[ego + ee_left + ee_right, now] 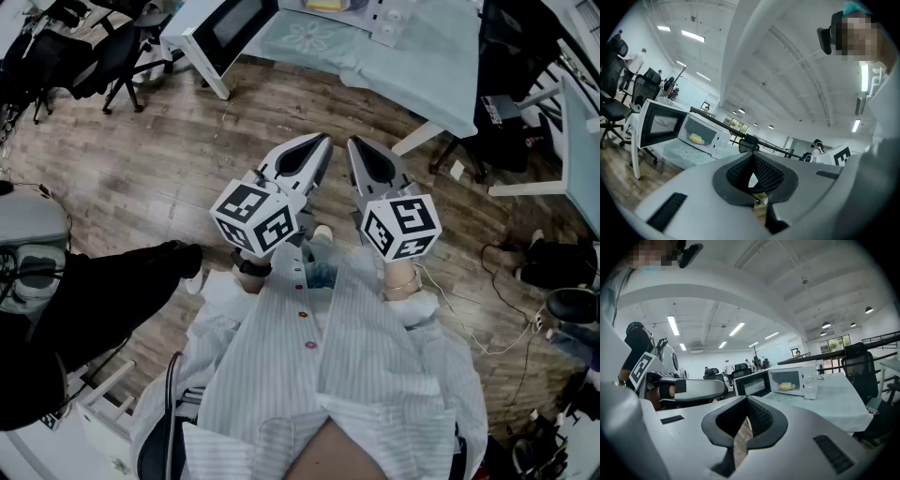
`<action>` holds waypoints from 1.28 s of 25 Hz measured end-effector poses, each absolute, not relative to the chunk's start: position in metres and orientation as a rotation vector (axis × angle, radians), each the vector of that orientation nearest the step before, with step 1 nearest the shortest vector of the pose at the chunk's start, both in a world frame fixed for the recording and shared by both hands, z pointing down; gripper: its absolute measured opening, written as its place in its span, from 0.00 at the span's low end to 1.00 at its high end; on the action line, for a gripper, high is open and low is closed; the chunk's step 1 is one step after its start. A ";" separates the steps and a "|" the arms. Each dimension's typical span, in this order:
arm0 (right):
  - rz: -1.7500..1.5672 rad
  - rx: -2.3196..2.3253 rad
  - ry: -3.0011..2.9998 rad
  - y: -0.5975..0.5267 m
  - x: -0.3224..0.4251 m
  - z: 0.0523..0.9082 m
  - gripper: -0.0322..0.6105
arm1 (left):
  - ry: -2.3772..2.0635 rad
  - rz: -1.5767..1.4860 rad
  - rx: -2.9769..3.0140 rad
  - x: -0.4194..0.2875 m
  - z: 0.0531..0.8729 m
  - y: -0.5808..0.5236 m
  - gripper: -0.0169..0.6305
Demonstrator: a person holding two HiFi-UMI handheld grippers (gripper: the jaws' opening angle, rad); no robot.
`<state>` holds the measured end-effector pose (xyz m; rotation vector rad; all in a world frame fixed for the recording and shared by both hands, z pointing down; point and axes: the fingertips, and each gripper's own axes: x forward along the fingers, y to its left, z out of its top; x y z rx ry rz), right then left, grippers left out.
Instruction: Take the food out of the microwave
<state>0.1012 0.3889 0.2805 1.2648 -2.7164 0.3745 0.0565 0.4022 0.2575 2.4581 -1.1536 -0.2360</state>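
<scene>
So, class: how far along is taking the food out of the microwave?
Done: the microwave door stands open. In hand: nothing; left gripper and right gripper are both shut and empty, over the floor, short of the table. Left: reach in, grip the yellow food inside, bring it out.

The white microwave stands on the counter, its door swung open. Yellow food lies on a plate inside.

left tool, right tool, open microwave door
</scene>
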 end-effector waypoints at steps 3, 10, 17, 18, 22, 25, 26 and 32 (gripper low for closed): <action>0.376 1.263 -2.722 0.387 0.102 0.279 0.10 | -1.166 -0.230 2.460 0.057 0.256 0.400 0.04; 0.393 1.255 -2.753 0.385 0.106 0.280 0.10 | -1.201 -0.233 2.449 0.057 0.258 0.398 0.04; 0.404 1.238 -2.768 0.383 0.114 0.284 0.10 | -1.216 -0.236 2.446 0.066 0.261 0.399 0.04; 0.407 1.234 -2.769 0.382 0.114 0.284 0.10 | -1.221 -0.237 2.442 0.066 0.261 0.398 0.04; 0.425 1.215 -2.779 0.376 0.111 0.285 0.10 | -1.237 -0.243 2.421 0.060 0.264 0.391 0.04; 0.433 1.200 -2.779 0.364 0.102 0.287 0.10 | -1.242 -0.245 2.414 0.054 0.266 0.378 0.04; 0.438 1.195 -2.780 0.359 0.099 0.288 0.10 | -1.243 -0.246 2.411 0.051 0.267 0.373 0.04; 0.449 1.203 -2.771 0.311 0.081 0.292 0.10 | -1.241 -0.245 2.415 0.031 0.268 0.324 0.04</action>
